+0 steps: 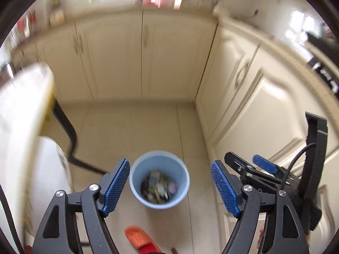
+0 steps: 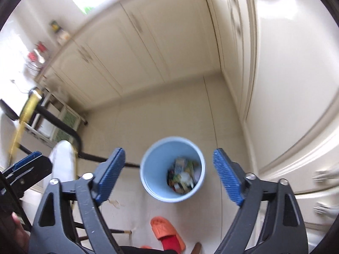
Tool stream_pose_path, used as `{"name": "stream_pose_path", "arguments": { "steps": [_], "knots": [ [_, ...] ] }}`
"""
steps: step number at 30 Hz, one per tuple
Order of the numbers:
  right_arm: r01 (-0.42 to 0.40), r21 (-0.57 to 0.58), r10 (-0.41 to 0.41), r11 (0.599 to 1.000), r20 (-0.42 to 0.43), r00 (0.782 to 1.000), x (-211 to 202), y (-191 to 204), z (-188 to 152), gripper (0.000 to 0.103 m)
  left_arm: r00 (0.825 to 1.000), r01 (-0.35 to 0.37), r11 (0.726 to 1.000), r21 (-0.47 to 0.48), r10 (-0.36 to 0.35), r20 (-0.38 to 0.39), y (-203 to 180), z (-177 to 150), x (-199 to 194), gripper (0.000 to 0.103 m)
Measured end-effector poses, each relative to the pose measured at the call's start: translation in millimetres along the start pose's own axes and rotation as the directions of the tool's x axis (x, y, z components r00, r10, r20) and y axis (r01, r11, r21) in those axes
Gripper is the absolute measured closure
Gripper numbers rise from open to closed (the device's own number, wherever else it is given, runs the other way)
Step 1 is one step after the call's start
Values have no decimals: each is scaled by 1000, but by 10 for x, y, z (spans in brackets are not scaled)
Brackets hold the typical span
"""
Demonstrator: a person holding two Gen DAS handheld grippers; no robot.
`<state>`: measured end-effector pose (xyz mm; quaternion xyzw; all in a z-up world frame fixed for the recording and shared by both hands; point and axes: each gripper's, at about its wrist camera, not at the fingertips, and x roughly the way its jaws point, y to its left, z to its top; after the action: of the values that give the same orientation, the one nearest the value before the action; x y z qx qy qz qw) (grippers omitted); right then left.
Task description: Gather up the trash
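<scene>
Pale blue plastic waste bin [image 1: 159, 180] stands on the cream tiled floor [image 1: 131, 127], round and tapered, seen from above between both pairs of fingers. Inside, at the bottom, a loose heap of mixed trash [image 2: 184, 174]: wrappers and scraps in green, white, dark and pink, too blurred to name singly. Left gripper [image 1: 170, 187] spread wide, nothing between its blue ribbed pads; bin sits at 12 o'clock of the gap, well below. Right gripper [image 2: 169, 174] likewise wide and empty, bin at 12 o'clock between its fingers; the same gripper shows in the left view at 3 o'clock, black frame with a trailing cable. An orange slipper [image 2: 167, 233] over a red sock at 6 o'clock of the bin, near it on the floor. A black bent-tube chair or table leg [image 1: 70, 139] runs in from 9 o'clock toward the bin. White cloth-covered table edge [image 1: 23, 137], probably, fills the left view's 9 o'clock, with yellow trim. Cream panelled cupboard doors [image 1: 118, 59] wall off 12 o'clock and 3 o'clock, glossy, with dull metal handles. Counter clutter above is smeared by motion.
</scene>
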<state>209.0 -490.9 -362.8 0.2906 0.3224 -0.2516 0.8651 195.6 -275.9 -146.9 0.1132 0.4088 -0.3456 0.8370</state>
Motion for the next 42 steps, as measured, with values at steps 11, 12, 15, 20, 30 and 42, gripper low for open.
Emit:
{"name": "stream_pose_path", "arguments": {
  "steps": [11, 12, 15, 20, 30, 42],
  "knots": [
    [-106, -221, 164, 969, 260, 952, -1726, 1317, 21, 0, 883, -137, 990, -32, 136, 450, 20, -716, -2405, 1],
    [-118, -247, 186, 962, 273, 944, -1842, 1440, 10, 0, 865, -165, 985, -56, 172, 471, 46, -816, -2597, 1],
    [-160, -312, 259, 936, 307, 916, -2180, 1791, -60, 0, 824, -222, 967, -125, 255, 506, 40, -1182, -3010, 1],
    [-210, -422, 368, 882, 339, 866, -2607, 2384, -220, 0, 713, -363, 904, -226, 426, 557, -53, -1712, -3690, 1],
    [-288, -636, 573, 716, 300, 763, -3172, 3408, -683, 0, 549, -451, 782, -430, 623, 557, -565, -2665, -4290, 1],
    [-250, -723, 639, 644, 329, 696, -3727, 3573, -1009, 0, 456, -508, 736, -447, 670, 586, -1564, -3244, -4008, 1]
  ]
}}
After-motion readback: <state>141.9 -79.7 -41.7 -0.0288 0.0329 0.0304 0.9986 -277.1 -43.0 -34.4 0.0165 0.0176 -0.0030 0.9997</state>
